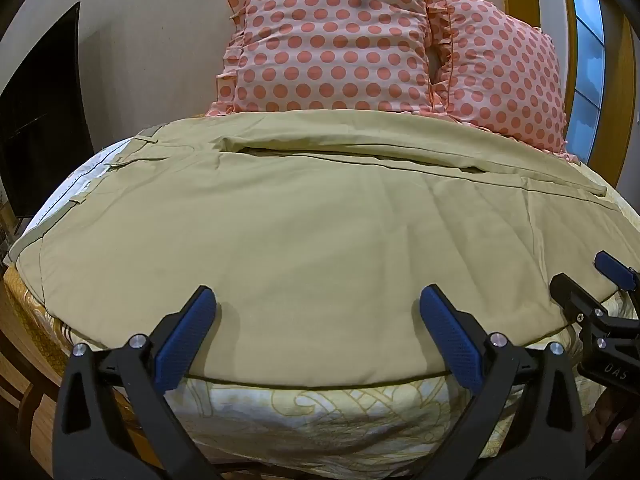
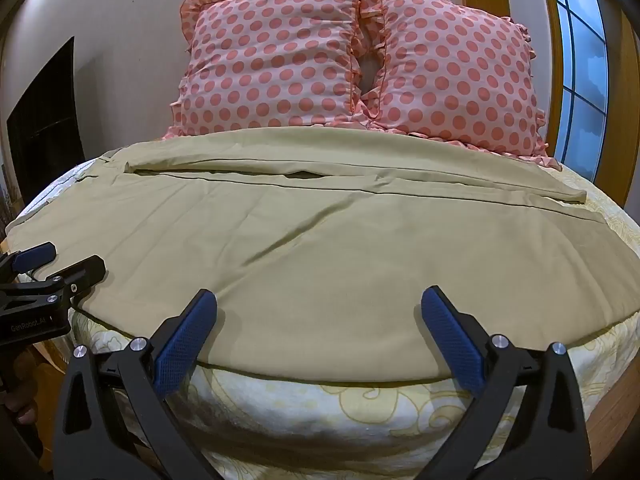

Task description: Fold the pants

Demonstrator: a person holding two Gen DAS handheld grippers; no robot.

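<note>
My left gripper (image 1: 318, 296) is closest to me, and its two blue pads (image 1: 186, 340) are wide apart with nothing between them. My right gripper (image 2: 319, 298) looks the same, with its blue pads (image 2: 452, 340) spread wide and holding nothing. Both sit at the near side of the bed (image 1: 320, 408), just over the edge.

The pants (image 1: 300, 220) lie flat on the bed, right in front of both grippers. They are tan. Their near edge runs across between the pads in each view, just above the yellow flower sheet (image 2: 320, 412) that hangs down the side of the bed. I cannot tell if the pad tips touch the cloth.

In the left view I see my right gripper (image 1: 584, 280) off to the right, at the near edge of the pants. In the right view I see my left gripper (image 2: 66, 260) off to the left, also at that edge. So both are along the same long side, well apart from each other.

The waist with its belt loops (image 1: 80, 200) is on the left. The leg ends (image 2: 576, 196) are on the right. One leg lies over the other, and a long seam (image 2: 360, 190) runs across farther back.

Behind the pants, two pink spotted pillows (image 2: 280, 64) lean on the wall (image 2: 120, 20). A window (image 2: 580, 60) is on the right.
</note>
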